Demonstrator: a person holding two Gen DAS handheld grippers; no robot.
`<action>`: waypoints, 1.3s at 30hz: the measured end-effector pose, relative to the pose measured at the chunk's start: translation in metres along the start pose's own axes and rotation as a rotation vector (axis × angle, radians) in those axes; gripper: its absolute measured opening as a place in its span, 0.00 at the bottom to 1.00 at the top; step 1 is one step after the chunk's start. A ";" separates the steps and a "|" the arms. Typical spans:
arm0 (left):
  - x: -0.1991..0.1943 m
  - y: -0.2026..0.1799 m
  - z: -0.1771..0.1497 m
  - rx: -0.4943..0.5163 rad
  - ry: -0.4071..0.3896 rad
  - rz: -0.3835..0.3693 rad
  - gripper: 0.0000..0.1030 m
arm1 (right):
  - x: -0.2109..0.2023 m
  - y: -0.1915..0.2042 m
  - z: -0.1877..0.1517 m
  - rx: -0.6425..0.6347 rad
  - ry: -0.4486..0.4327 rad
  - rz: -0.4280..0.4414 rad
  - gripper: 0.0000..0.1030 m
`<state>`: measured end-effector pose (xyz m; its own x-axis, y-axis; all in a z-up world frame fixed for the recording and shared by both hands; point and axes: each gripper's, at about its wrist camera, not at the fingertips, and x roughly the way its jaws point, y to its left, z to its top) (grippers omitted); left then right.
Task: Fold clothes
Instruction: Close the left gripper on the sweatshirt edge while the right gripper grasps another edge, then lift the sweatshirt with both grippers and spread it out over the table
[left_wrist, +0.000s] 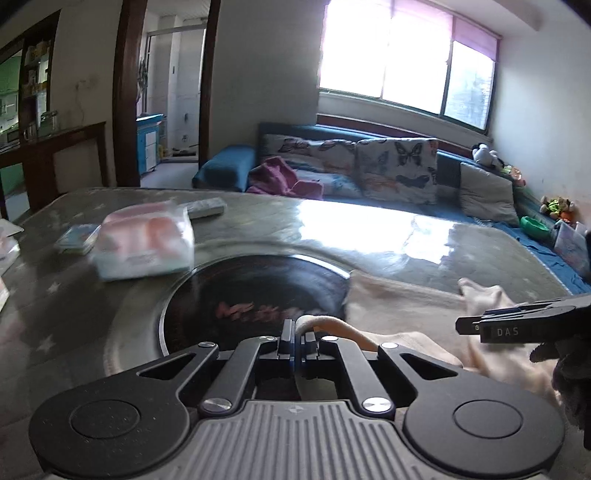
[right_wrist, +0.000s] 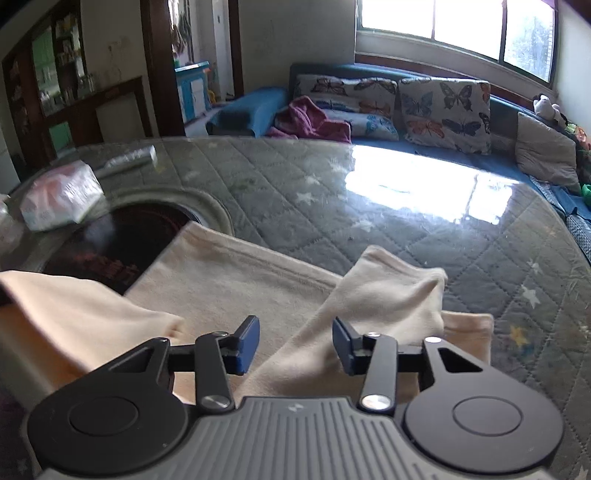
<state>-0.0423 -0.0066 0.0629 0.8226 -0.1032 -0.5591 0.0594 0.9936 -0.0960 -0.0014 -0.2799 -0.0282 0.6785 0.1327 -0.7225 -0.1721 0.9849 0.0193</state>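
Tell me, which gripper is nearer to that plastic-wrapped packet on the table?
Left. The left gripper, jaws shut on the cream garment, sits by the dark round inset, just right of the packet. The right gripper is farther right, over the garment's sleeve.

Blown-out window (left_wrist: 402, 55) backlight glares off the table (right_wrist: 406, 184); fisheye edges blur.

My table (right_wrist: 369, 206): quilted grey cover under glass.
Cream garment (right_wrist: 236, 280) lower centre; tissue pack (right_wrist: 59, 199) and remote (right_wrist: 129, 158) upper left.
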 end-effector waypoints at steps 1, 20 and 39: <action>-0.001 0.003 -0.002 -0.006 0.005 0.011 0.03 | 0.002 0.000 -0.001 0.003 -0.001 -0.007 0.36; -0.026 0.056 -0.035 -0.122 0.075 0.084 0.03 | -0.085 -0.056 -0.032 0.134 -0.215 -0.114 0.01; -0.053 0.060 -0.056 -0.034 0.145 0.081 0.21 | -0.188 -0.158 -0.172 0.392 -0.155 -0.392 0.02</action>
<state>-0.1142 0.0555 0.0411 0.7336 -0.0312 -0.6789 -0.0246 0.9971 -0.0724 -0.2247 -0.4797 -0.0140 0.7404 -0.2646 -0.6179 0.3709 0.9275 0.0472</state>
